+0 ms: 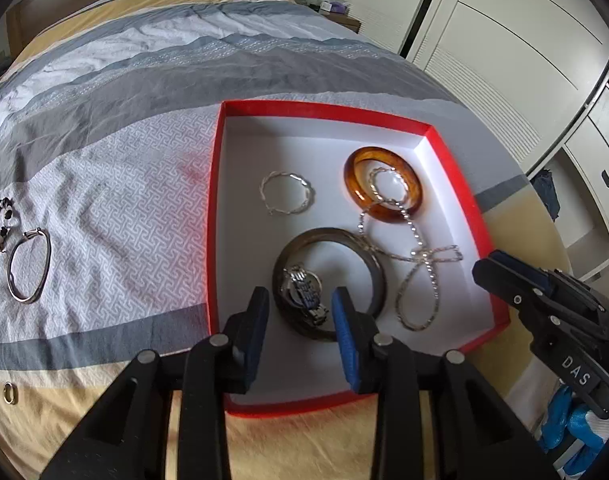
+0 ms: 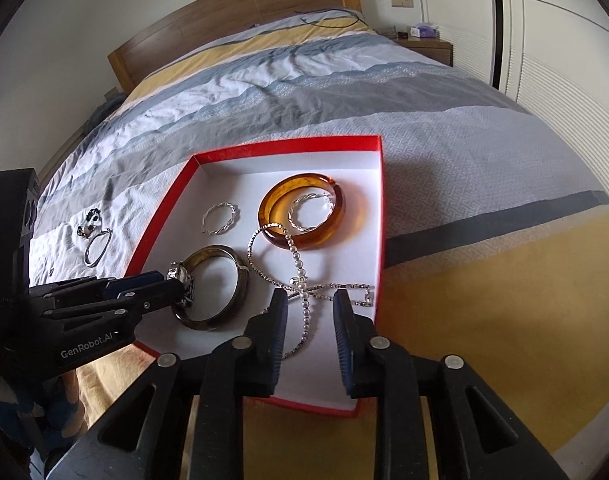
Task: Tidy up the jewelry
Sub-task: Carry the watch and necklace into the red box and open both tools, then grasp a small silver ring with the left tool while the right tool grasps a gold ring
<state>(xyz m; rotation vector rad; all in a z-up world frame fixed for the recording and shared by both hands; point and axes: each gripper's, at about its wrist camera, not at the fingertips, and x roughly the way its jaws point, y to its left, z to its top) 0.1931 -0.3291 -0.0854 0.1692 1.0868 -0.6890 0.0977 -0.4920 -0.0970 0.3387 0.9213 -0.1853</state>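
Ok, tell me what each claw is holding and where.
Nothing, it seems. Left claw stands open around the watch, not pinching it; right claw is open above the necklace.

- A bed with a striped grey, white and yellow cover fills the room.
- Wooden headboard against a white wall.
- White wardrobe doors alongside.

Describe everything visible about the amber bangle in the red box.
The amber bangle is a thick, glossy, translucent orange-brown ring, resin or glass by its look, with darker mottling along its rim. It lies flat on the white floor of the red box, toward the far right corner. A thin twisted silver bracelet sits inside its opening, and a beaded silver chain drapes over its near edge. Neither tool touches it.
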